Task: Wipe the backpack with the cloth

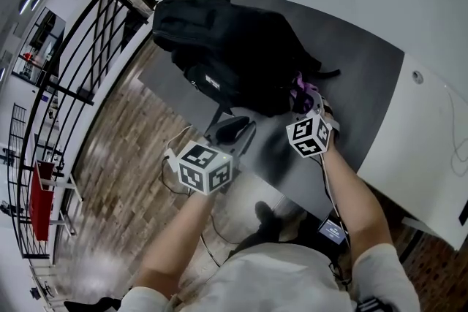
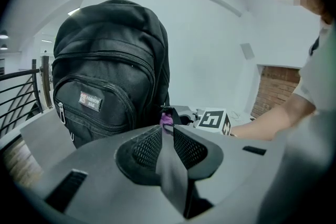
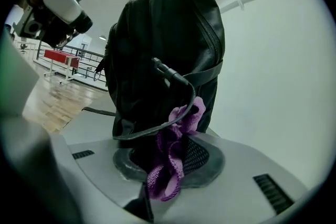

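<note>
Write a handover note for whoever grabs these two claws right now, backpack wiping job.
Left claw: shut, empty, in front of the backpack.
Right claw: shut on the purple cloth, close to the backpack's side by a strap.
Backpack stands upright on the grey table.
Done: cloth is in hand; wiped area cannot be told.
To do: wipe the backpack.

Head cam overhead, gripper cams near, sharing backpack (image 1: 227,47)

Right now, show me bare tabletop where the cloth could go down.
Bare table right of the backpack, up to the white surface; a narrower strip on its railing side. Crowded at the near edge: left gripper, right gripper, cloth, straps.
</note>
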A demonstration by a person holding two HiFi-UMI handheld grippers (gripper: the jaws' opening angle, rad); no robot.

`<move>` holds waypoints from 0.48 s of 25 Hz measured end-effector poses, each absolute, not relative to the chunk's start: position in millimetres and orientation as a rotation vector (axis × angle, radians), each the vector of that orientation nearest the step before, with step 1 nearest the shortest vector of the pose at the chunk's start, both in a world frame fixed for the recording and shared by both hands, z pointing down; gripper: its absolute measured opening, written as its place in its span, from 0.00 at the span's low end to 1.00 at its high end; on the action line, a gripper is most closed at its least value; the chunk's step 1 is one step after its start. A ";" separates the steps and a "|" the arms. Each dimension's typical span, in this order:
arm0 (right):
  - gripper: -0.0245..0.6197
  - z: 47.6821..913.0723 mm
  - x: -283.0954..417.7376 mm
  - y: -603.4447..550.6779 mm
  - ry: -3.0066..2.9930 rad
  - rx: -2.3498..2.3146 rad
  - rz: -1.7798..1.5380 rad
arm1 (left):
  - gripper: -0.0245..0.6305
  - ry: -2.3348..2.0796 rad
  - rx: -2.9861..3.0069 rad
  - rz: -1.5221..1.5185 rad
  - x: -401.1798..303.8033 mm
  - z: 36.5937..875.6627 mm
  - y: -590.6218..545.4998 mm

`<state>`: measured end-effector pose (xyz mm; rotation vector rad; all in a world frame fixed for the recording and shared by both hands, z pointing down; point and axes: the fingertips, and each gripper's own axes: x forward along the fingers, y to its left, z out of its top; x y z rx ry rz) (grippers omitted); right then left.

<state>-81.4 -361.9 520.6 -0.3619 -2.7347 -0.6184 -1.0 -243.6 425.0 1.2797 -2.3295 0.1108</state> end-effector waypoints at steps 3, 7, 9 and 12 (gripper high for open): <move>0.20 528.3 -74.6 -350.1 -2.725 -0.345 -0.579 | 0.11 -2.313 1.277 0.119 -3.2 431.1 -237.5; 0.20 533.8 -71.1 -331.7 -2.720 -0.321 -0.538 | 0.11 -2.292 1.283 0.127 -0.2 432.7 -229.9; 0.20 535.1 -70.5 -321.8 -2.720 -0.316 -0.528 | 0.11 -2.283 1.290 0.137 2.8 432.1 -226.0; 0.20 534.8 -69.9 -314.6 -2.721 -0.290 -0.524 | 0.11 -2.278 1.301 0.156 6.1 429.6 -218.3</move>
